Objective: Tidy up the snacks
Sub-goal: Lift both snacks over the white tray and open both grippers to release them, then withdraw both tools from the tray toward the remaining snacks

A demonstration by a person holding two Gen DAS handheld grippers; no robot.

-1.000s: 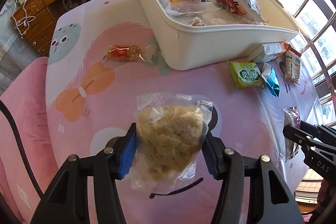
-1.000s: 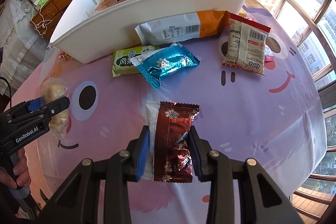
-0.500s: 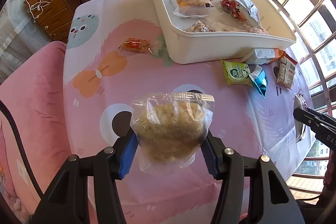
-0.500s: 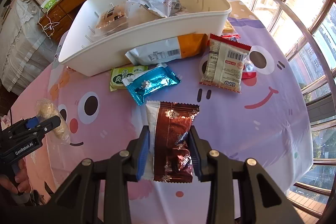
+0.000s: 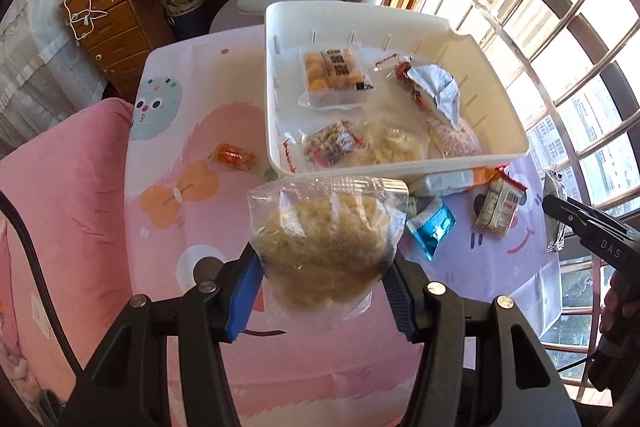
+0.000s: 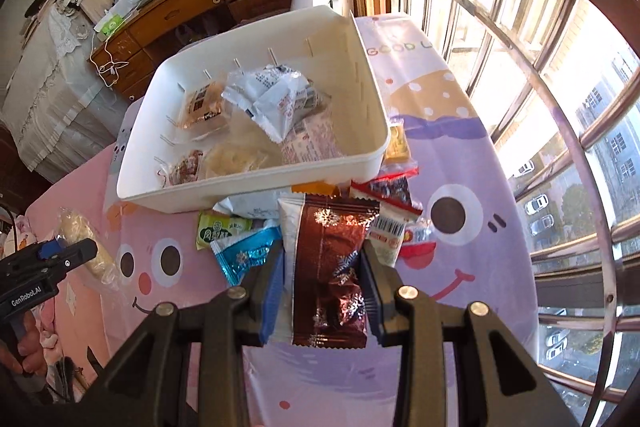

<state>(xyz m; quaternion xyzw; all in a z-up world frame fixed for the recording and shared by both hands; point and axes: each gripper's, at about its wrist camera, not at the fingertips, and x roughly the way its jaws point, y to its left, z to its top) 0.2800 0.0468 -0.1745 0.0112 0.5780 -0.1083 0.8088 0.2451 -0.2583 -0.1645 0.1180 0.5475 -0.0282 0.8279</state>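
Above the pink cartoon tablecloth (image 5: 168,147), the left gripper (image 5: 322,291) was closed on a clear plastic bag of pale crumbly snack (image 5: 324,247), held up in the air. Meanwhile the right gripper (image 6: 322,285) was clamped on a brown foil packet with snowflakes (image 6: 330,267). Both hung in front of the white plastic bin (image 6: 352,159), which held several snack packets, with more packets lying just beside its near wall.

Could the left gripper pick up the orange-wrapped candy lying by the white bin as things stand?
Probably not: the left gripper is shut on the clear bag of pale snack, so its jaws are occupied. The orange-wrapped candy itself lies uncovered beside the white bin.
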